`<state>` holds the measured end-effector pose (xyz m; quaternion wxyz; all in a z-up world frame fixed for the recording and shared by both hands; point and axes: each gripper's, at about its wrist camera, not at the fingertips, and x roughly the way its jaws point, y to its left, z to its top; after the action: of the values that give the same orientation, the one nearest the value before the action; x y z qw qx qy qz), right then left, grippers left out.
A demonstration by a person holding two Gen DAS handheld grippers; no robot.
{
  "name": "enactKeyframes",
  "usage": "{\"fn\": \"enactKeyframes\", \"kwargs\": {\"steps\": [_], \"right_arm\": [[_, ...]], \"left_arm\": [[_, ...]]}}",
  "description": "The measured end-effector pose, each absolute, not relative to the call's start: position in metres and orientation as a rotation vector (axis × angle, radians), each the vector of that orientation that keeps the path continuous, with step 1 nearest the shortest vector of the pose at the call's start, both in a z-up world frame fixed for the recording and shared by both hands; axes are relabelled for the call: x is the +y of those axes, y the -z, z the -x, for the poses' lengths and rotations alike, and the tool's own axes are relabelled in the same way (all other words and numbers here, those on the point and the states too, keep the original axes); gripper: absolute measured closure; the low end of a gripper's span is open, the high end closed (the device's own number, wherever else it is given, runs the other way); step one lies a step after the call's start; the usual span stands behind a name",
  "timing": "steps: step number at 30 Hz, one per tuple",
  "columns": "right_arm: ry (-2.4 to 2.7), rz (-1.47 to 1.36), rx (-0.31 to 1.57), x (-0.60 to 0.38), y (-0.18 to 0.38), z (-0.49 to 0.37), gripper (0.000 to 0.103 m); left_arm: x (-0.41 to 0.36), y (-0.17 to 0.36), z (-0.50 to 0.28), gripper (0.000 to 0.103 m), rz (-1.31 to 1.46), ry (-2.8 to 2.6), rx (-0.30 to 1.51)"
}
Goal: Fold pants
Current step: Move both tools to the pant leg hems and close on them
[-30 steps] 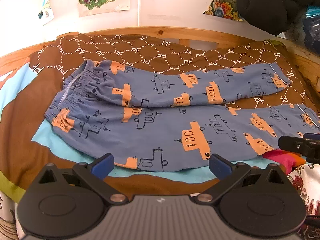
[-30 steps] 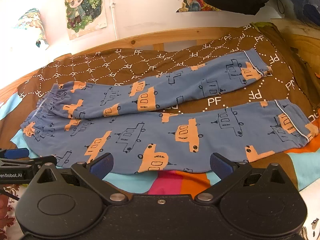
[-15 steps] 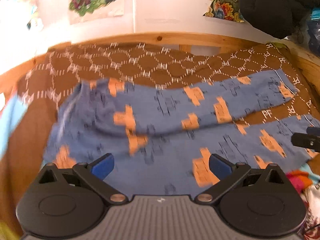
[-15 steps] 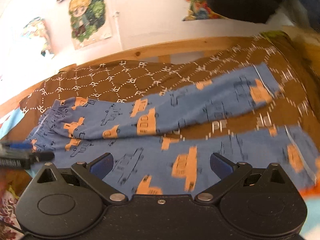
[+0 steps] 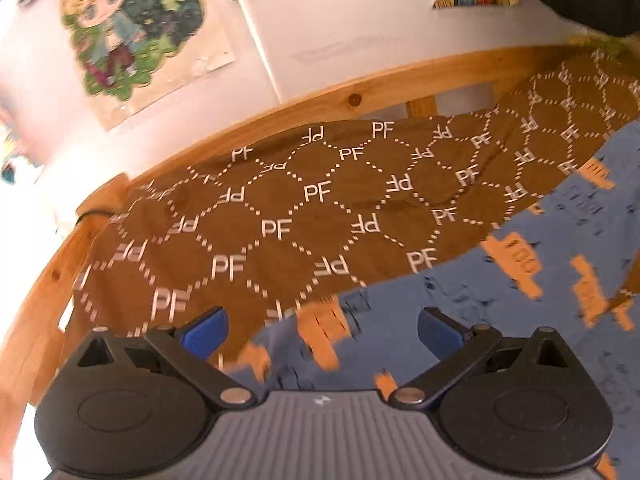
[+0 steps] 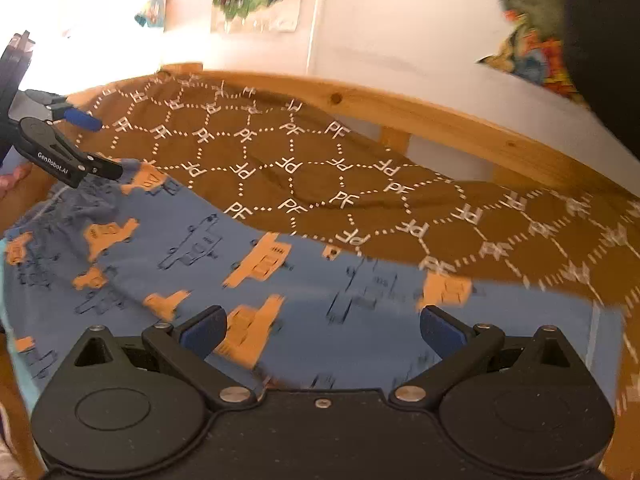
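Blue pants (image 6: 192, 240) with orange and dark vehicle prints lie spread on a brown "PF" patterned blanket (image 6: 304, 160). In the left wrist view the pants (image 5: 500, 300) fill the lower right. My left gripper (image 5: 320, 330) is open and empty, over the far waistband corner; it also shows in the right wrist view (image 6: 90, 148) at the left, just above the gathered waistband. My right gripper (image 6: 322, 330) is open and empty, low over the far pant leg.
A wooden bed rail (image 6: 420, 116) runs along the far side of the blanket, with a white wall and cartoon posters (image 5: 124, 36) behind. The rail curves round the left edge (image 5: 44, 292). A dark garment (image 6: 604, 40) hangs at top right.
Both grippers have moved forward over the pants toward the far side of the bed. The left one has swung to the waistband corner. Both stay open.
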<state>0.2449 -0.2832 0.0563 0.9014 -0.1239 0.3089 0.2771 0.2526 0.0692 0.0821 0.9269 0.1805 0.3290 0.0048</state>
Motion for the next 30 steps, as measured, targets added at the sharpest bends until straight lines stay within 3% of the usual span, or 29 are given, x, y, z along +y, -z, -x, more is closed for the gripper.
{"fn": "enactKeyframes", "kwargs": {"steps": [6,11,14,16,18,20,23,30], "right_arm": [[-0.739,0.407,0.707,-0.253,-0.051,-0.335,0.003],[-0.843,0.432,0.774,-0.226,-0.041,-0.386,0.027],[-0.909,0.49,0.813,-0.213,-0.033,-0.396,0.044],[-0.931,0.532,0.847,-0.208,-0.025,-0.4,0.05],[-0.945,0.563,0.878,-0.206,-0.018,-0.4,0.06],[-0.959,0.544,0.886,-0.208,-0.014,-0.398,0.077],[-0.936,0.569,0.848,-0.205,-0.017,-0.388,0.101],[-0.739,0.627,0.617,-0.188,-0.057,-0.385,0.103]], "left_arm": [[0.075,-0.055,-0.293,0.001,-0.492,0.122,0.717],[0.089,-0.038,-0.322,0.017,-0.478,0.149,0.791],[0.102,-0.034,-0.333,0.032,-0.425,0.155,0.829],[0.104,-0.032,-0.335,0.061,-0.446,0.173,0.848],[0.103,-0.03,-0.334,0.084,-0.483,0.175,0.861],[0.102,-0.031,-0.331,0.099,-0.476,0.193,0.869],[0.096,-0.035,-0.327,0.103,-0.475,0.162,0.84],[0.105,-0.078,-0.328,0.103,-0.369,-0.011,0.677]]}}
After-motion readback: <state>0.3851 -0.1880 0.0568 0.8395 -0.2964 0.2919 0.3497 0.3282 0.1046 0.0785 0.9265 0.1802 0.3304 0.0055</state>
